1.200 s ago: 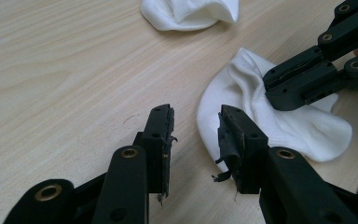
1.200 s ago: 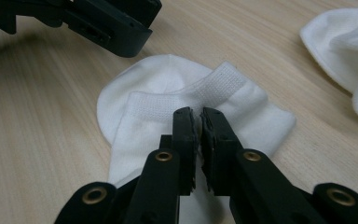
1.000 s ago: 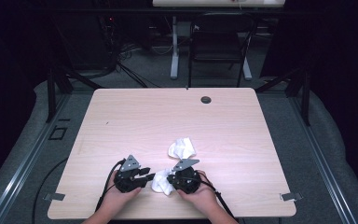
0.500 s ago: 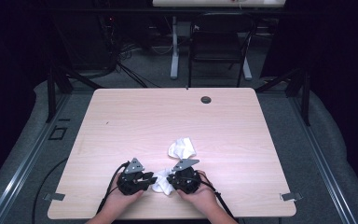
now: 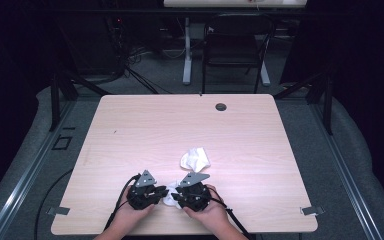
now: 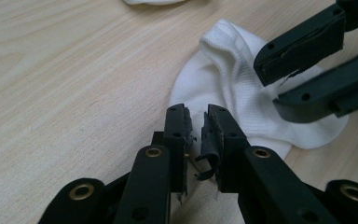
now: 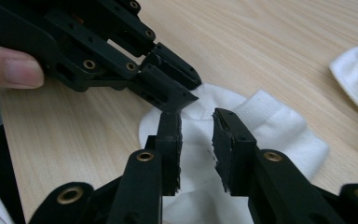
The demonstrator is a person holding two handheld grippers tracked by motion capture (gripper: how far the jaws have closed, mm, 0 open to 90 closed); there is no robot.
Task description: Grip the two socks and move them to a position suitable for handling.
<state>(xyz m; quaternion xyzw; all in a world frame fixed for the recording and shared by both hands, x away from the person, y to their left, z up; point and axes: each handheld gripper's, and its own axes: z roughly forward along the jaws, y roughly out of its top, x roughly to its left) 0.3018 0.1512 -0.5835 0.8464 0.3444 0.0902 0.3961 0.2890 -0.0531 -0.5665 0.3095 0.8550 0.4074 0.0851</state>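
Observation:
A white sock lies flat near the table's front edge, between my two grippers. My left gripper points right at it. In the left gripper view its jaws have just been closing to a narrow gap, with the sock's edge at their tips and no cloth pinched. My right gripper faces it from the other side. Its jaws have just been opening and stand apart over the sock. The left gripper's tips nearly touch them. A second white sock lies crumpled just beyond.
The light wooden table has a small dark hole near its far edge. A person's hands hold both grippers at the front edge, a thumb on the left one. A chair and cables stand behind the table.
The left gripper has edged slightly right, closer to the sock and the right gripper. Both hands otherwise stay at the front edge.

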